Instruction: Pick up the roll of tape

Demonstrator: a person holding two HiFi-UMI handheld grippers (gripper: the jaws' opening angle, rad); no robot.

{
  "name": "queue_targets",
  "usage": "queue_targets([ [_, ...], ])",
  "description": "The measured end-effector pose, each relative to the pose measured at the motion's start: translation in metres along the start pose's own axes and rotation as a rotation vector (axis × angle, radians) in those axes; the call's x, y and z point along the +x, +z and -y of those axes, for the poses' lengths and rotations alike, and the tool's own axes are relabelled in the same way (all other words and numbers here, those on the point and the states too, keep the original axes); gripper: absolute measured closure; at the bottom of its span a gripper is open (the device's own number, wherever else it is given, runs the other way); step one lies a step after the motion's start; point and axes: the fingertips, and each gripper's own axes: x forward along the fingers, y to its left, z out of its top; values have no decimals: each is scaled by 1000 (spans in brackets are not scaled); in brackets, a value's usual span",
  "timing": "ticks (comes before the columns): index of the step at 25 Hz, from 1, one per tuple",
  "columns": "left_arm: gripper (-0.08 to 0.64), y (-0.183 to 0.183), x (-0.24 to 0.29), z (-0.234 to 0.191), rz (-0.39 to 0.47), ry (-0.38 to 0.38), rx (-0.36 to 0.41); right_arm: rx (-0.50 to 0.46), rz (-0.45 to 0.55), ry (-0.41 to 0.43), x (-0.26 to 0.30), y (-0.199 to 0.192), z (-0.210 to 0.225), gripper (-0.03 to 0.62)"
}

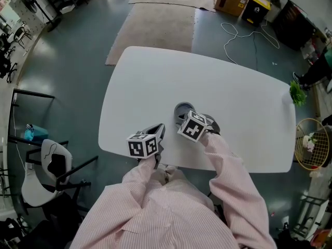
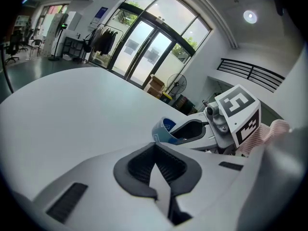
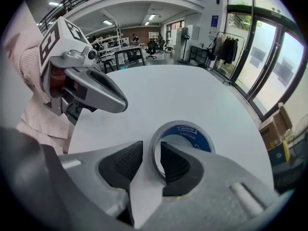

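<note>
A white table (image 1: 155,82) fills the head view. The right hand-held gripper (image 3: 151,160) tilts down over the tape, jaws spread astride the ring's wall: one pad inside the hole, the other just outside and not yet pressing. The left hand-held gripper (image 2: 154,150) hovers at 7 o'clock from the tape, near the table's edge, its jaws pressed together and empty. The tape (image 3: 185,131) lies flat, slightly toward 9 o'clock of the table's middle.
</note>
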Motion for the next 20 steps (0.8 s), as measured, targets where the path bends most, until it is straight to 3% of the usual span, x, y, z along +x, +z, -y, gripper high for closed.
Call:
queue_targets([
  [4,558,-1,2,-1,-5,-3,-4,-59,-10,-5,-1,5,-2,534],
  [13,560,1,4,0,-2,-2,-2,-62,-7,-2,-2,4,-2,540],
  [17,560,5,2,3,16,-8,14,12,34,-18,-5,0,3,540],
  [20,559,9,1,6,28,-23,39,115,125,-24,-13,5,7,540],
])
